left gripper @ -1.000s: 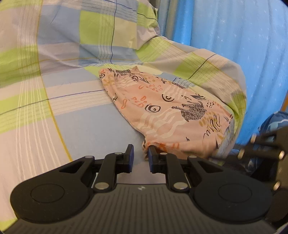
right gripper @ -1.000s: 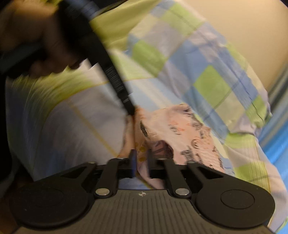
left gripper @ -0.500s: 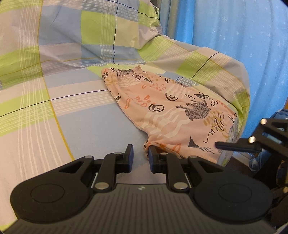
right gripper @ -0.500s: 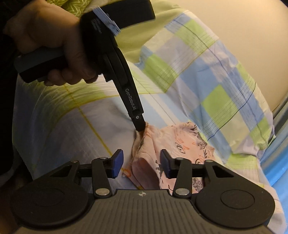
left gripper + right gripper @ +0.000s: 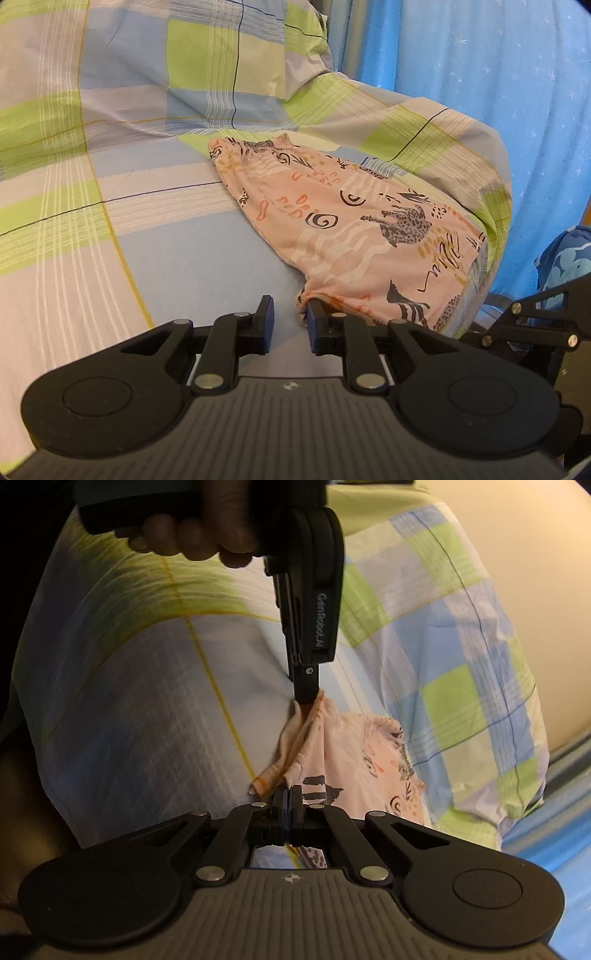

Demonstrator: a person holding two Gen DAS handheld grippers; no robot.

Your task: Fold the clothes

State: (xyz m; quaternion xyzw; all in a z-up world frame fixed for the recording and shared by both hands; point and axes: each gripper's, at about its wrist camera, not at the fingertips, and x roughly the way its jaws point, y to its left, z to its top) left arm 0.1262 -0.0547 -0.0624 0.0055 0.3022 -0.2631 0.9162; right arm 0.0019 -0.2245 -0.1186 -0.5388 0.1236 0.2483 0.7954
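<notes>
One garment is in play: a pale pink cotton piece printed with black leopards, spirals and orange squiggles, lying on a bed sheet checked in blue, lime green and lilac, close to the bed's corner. The left wrist view shows it spread nearly flat, with a blue star-dotted curtain beyond the bed — none of which the right view gives so plainly. There the left gripper stands parted, one finger pad touching the garment's near corner, the other clear of it on the sheet. The right wrist view shows instead what is hidden from the left: a hand on that gripper's handle, and the right gripper clenched on a bunched edge of the pink fabric. Two grippers, one hand visible, one garment.
</notes>
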